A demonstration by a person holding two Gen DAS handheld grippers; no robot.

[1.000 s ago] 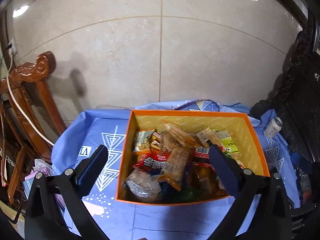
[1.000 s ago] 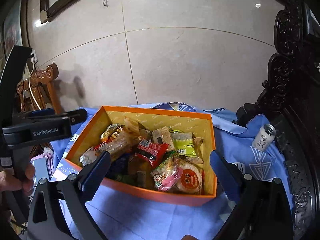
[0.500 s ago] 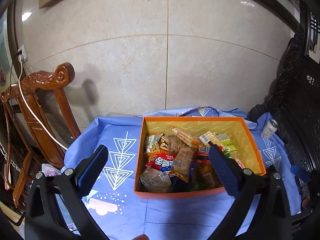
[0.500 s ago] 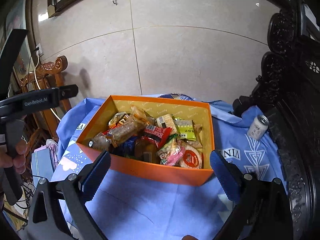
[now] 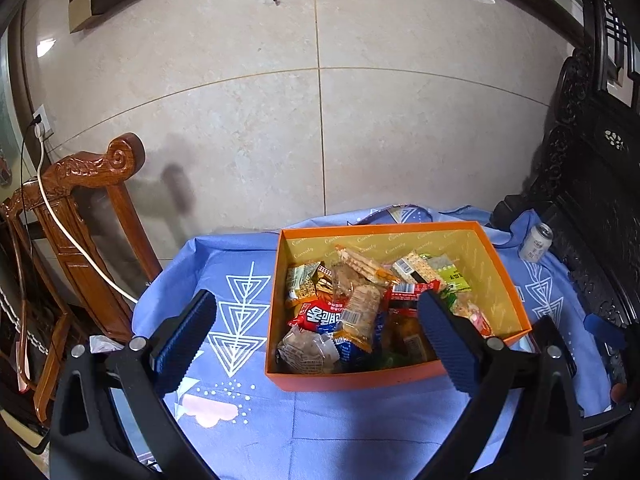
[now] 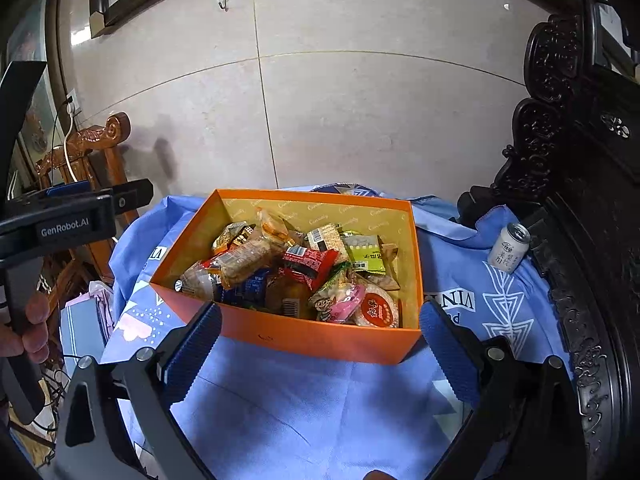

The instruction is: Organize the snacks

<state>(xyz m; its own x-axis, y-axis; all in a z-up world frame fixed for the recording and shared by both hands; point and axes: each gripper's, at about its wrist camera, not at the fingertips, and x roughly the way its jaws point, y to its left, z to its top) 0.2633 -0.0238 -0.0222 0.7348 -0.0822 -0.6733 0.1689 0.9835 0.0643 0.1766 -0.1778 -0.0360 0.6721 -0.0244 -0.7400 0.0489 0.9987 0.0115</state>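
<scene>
Left wrist view: left gripper (image 5: 316, 332) spread wide, holding nothing, raised above the cloth (image 5: 320, 432). The box (image 5: 352, 380) of snacks (image 5: 360, 304) sits ahead, its front wall between the fingers and toward the right one. A can (image 5: 535, 242) stands right of the box, apart from it.

Right wrist view: right gripper (image 6: 320, 340) likewise wide apart and empty. The box (image 6: 304, 340) lies just beyond the fingertips, centred between them; can (image 6: 509, 248) to its right. A hand (image 6: 28, 332) holds the left gripper's handle left of the box.
</scene>
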